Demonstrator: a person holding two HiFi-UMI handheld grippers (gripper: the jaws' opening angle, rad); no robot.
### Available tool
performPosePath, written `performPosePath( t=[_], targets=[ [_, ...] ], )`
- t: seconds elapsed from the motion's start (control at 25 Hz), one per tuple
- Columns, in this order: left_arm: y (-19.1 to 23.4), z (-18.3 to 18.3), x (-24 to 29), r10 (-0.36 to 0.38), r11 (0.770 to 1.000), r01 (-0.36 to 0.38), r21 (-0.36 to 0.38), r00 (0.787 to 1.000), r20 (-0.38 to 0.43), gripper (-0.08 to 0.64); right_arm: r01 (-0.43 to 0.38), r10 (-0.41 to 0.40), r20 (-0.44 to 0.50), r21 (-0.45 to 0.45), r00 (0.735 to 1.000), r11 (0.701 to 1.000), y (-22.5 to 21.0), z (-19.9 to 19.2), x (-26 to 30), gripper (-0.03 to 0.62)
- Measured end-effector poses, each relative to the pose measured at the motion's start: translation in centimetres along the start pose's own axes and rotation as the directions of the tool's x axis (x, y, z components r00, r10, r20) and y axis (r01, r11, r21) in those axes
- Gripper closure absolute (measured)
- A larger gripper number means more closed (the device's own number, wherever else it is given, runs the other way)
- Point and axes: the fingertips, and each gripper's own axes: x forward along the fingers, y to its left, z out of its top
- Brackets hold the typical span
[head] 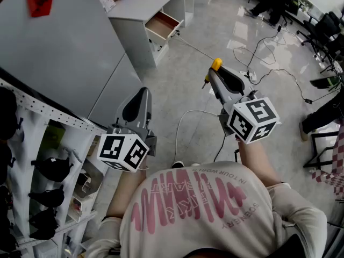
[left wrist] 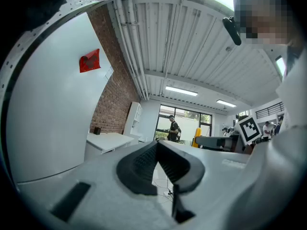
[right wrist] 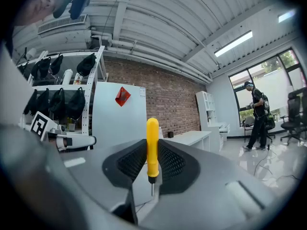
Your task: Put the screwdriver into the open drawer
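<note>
While the right gripper (head: 213,73) clamps the screwdriver (right wrist: 152,147) upright, tip down, the left gripper (left wrist: 156,145) sits closed, empty. Open drawer (head: 163,26) well ahead of both.

Yellow-handled screwdriver (right wrist: 152,143), brown-lined drawer (head: 163,26), red-brown brick wall (right wrist: 172,104), grey floor (head: 188,85)

Left tongs (left wrist: 156,146) level, jaws pressed together; right tongs (right wrist: 152,150) level, clamping a screwdriver (right wrist: 152,138).
</note>
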Motion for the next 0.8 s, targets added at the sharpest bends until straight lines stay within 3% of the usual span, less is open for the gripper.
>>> performPosePath(
  t=[0.56, 0.8],
  targets=[
    [2.5, 2.6, -0.7, -0.022, 0.999, 0.020, 0.031, 0.999, 0.039, 0.560, 0.002, -0.003, 0.079, 0.016, 0.997, 1.000, 1.6, 2.1, 1.8, 0.509],
    [4.7, 1.5, -0.3, -0.056, 0.998, 0.055, 0.020, 0.998, 0.007, 0.560, -0.003, 0.003, 0.035, 0.006, 0.999, 1.000, 3.1, -0.4, 4.2, 0.508]
  ],
)
